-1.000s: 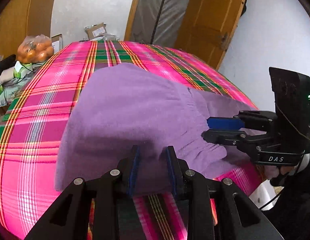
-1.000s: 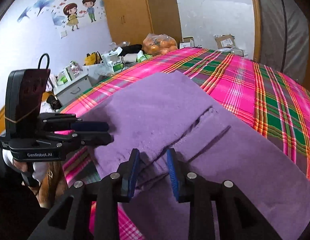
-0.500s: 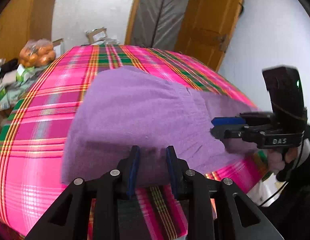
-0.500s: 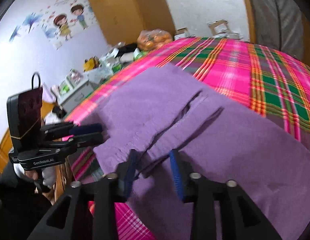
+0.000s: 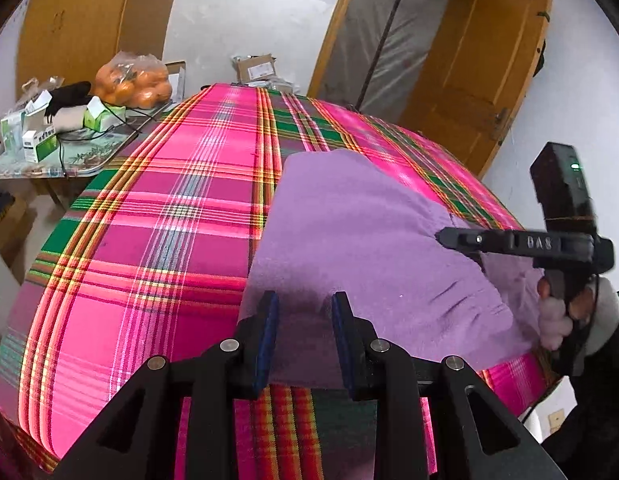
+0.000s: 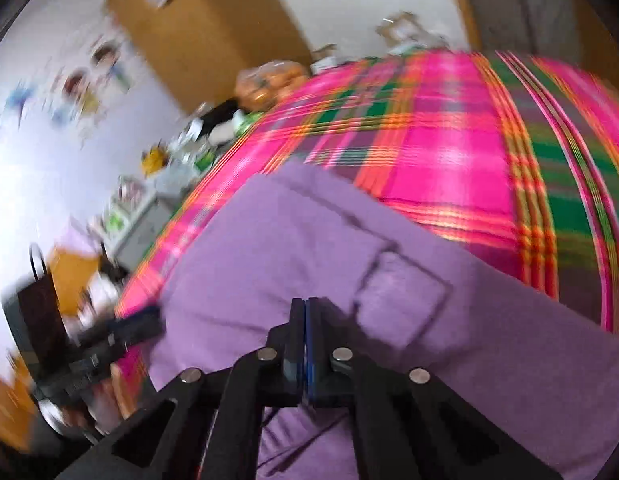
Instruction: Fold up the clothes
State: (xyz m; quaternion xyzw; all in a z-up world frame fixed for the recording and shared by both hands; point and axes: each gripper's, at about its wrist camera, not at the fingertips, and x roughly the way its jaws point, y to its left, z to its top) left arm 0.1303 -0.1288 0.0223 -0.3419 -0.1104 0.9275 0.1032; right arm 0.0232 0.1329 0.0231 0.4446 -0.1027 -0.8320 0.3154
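White walls [image 5: 245,16] are enclosing the room; a wooden door [image 5: 481,80] is standing open, a wooden wardrobe [image 5: 81,20] is occupying the corner, and cartoon stickers [image 6: 89,68] are decorating one wall.

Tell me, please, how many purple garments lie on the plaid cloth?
1. A single purple garment lies on the near right part of the plaid cloth, in front of both grippers. Another could be hidden underneath; I cannot tell.

A bag of oranges [image 5: 131,82] sits at ten o'clock, small boxes [image 5: 35,140] at nine, a wooden door [image 5: 477,72] at one.
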